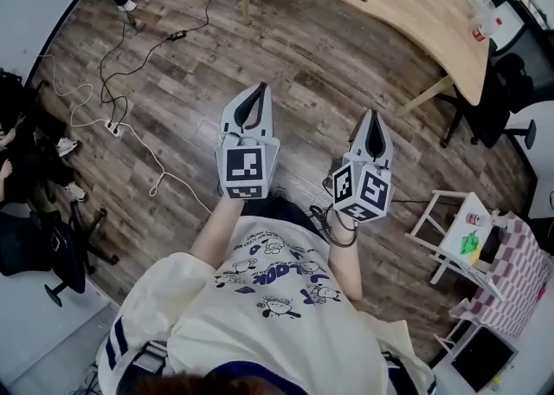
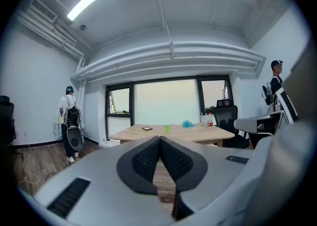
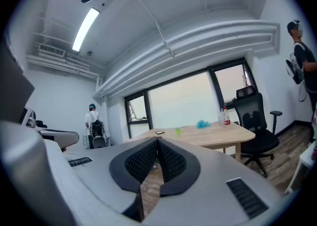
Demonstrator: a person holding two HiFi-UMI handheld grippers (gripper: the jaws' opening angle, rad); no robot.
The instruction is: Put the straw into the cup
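Left gripper [image 1: 260,90], right gripper [image 1: 372,116]: jaws pressed together, nothing held. Both are carried at the waist, aimed across the floor at the table [image 1: 389,3], well apart from it. Probably a transit pose, task not begun. Likely green cup [image 2: 167,129] on the table; straw not discernible
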